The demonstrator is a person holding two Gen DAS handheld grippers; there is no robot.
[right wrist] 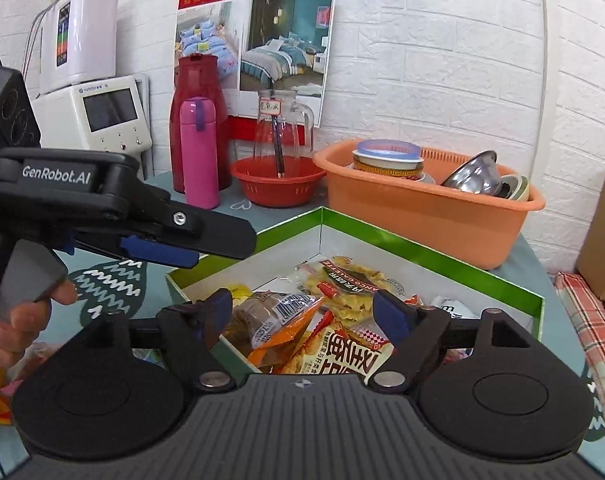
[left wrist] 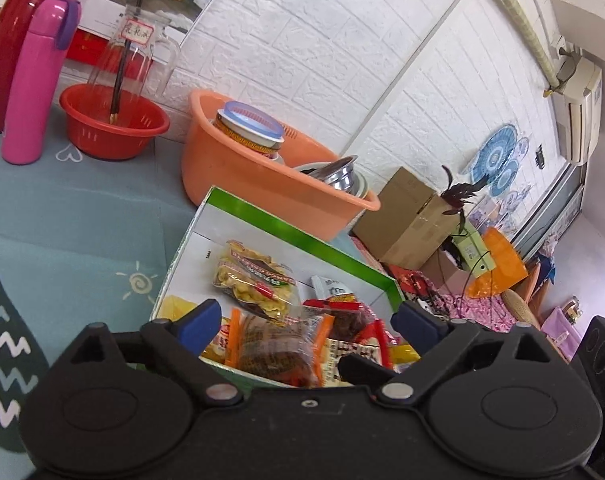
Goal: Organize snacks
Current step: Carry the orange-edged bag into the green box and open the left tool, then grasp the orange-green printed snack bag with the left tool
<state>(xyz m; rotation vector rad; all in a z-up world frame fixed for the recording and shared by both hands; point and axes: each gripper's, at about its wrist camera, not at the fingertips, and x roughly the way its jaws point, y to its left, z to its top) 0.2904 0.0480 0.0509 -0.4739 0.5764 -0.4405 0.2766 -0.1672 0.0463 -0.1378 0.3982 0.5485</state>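
Observation:
A shallow white box with a green rim (left wrist: 286, 228) (right wrist: 422, 252) lies on the blue-grey tablecloth and holds several snack packets. Among them are a yellow crisps packet (left wrist: 254, 280) (right wrist: 350, 284), a brown packet with orange edges (left wrist: 274, 344) (right wrist: 278, 316) and a packet with large printed characters (right wrist: 350, 356). My left gripper (left wrist: 306, 320) hangs open over the near part of the box, its blue pads touching no packet. My right gripper (right wrist: 304, 310) is also open above the brown packet, with nothing gripped. In the right wrist view the left gripper (right wrist: 206, 246) appears side-on above the box's left corner.
Behind the box sits an orange basin (left wrist: 230, 168) (right wrist: 422, 208) with bowls. Left of it are a red colander (left wrist: 114, 128), a glass jug (right wrist: 282, 124), a pink flask (left wrist: 34, 80) and a red jug (right wrist: 198, 92). A cardboard box (left wrist: 406, 220) stands beyond the table's right edge. A hand (right wrist: 14, 320) holds the left gripper's handle.

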